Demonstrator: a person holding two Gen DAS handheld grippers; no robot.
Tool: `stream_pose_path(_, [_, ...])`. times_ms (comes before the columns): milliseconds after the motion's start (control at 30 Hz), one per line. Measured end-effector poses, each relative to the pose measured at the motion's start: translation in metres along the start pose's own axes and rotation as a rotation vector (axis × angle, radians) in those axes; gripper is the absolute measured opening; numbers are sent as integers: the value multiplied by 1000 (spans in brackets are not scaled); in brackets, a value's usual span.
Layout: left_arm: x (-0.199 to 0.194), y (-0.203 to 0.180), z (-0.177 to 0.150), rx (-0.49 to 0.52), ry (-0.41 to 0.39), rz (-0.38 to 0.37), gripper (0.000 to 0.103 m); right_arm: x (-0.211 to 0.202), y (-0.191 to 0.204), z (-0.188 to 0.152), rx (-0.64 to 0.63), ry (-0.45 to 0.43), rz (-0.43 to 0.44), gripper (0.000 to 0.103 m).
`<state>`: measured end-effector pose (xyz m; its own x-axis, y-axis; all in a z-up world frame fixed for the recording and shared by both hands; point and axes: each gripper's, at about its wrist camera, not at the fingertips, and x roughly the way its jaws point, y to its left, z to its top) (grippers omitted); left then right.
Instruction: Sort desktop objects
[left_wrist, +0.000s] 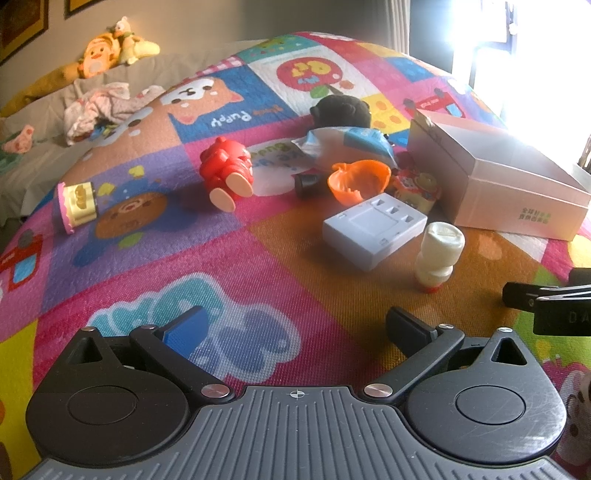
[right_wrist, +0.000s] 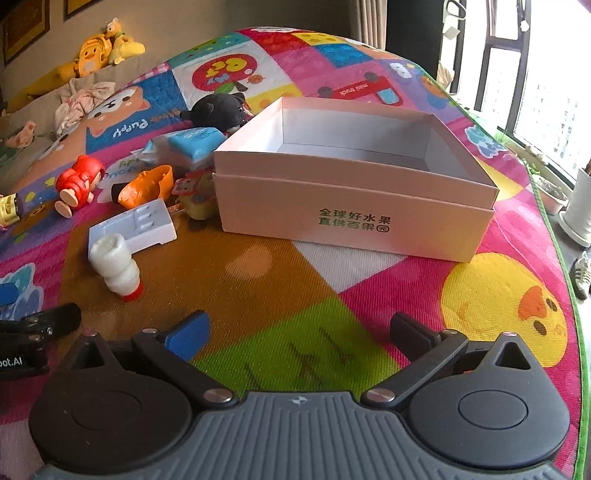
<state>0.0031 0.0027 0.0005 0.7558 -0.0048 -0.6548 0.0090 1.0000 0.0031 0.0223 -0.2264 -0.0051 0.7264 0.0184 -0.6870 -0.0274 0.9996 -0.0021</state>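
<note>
- colourful cartoon-print play mat (right_wrist: 369, 291) carrying everything
- open pale pink cardboard box (right_wrist: 354, 206) sitting empty, likely the sorting bin
- white plastic charger block (left_wrist: 373, 229) lying just beside small white ribbed bottle with red cap (left_wrist: 437, 254)
- left gripper (left_wrist: 295, 328) and right gripper (right_wrist: 299, 332) both hovering with jaws wide, holding nothing
- judging bottle nearest: straddling its waist squarely before squeezing

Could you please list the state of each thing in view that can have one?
left gripper: open, holding nothing
right gripper: open, holding nothing
pink box: lid off, empty
white bottle: tipped over, cap end down on the mat
red figure: lying on its side
orange shell: open side up, empty
</note>
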Motion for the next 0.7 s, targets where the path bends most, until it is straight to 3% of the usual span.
stream_pose_path(167, [0,1,3,22,32,-20,103,-1,1,-1,6,-4,-10,103])
stream_pose_path(700, [-5,4,0,8,7,-26,103,-3,0,-4,14,-20,-10,103])
